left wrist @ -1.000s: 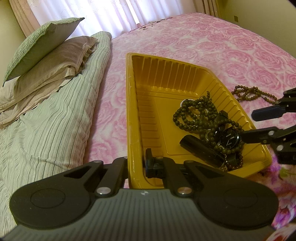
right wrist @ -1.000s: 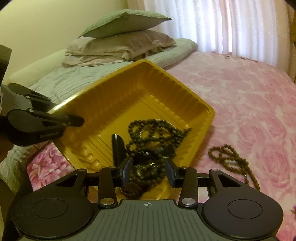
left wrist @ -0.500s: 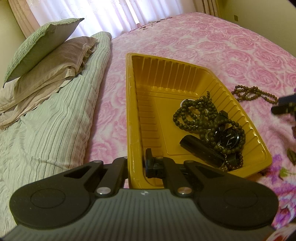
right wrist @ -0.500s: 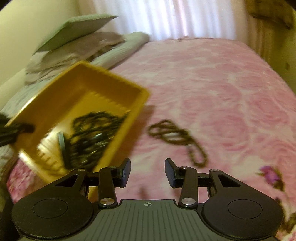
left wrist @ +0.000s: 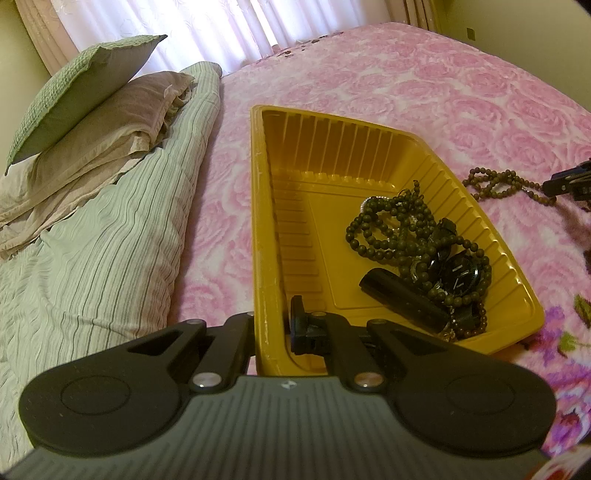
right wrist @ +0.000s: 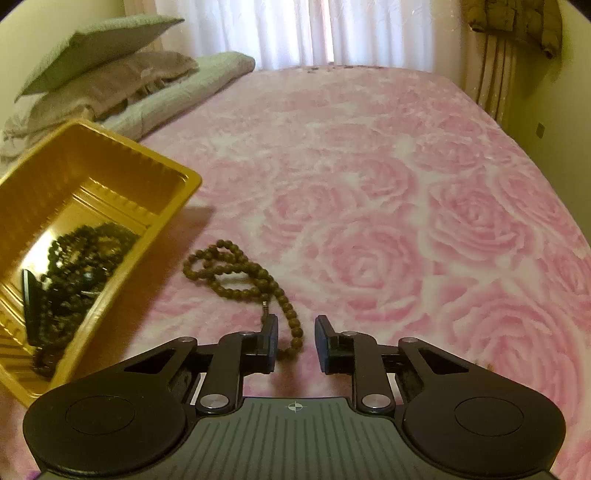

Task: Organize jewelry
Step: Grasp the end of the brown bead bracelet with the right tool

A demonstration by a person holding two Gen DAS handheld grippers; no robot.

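Observation:
A yellow plastic tray [left wrist: 266, 206] lies on the pink rose bedspread. My left gripper [left wrist: 271, 332] is shut on the tray's near rim, one finger outside and one inside. In the tray lie dark bead strings [left wrist: 391, 229], a black watch [left wrist: 460, 275] and a black cylinder [left wrist: 402, 301]. A brown bead necklace [right wrist: 240, 280] lies loose on the bedspread right of the tray [right wrist: 48, 184]; it also shows in the left wrist view [left wrist: 498, 182]. My right gripper [right wrist: 295, 339] is open and empty, its fingers on either side of the necklace's near end.
Stacked pillows [left wrist: 85, 107] and a striped green quilt [left wrist: 92, 251] lie left of the tray. Curtains [right wrist: 332, 33] hang behind the bed. The bedspread [right wrist: 406, 221] stretches far to the right.
My right gripper left the tray, swung right and came down over the loose brown necklace, staying open. The left gripper and tray have not moved.

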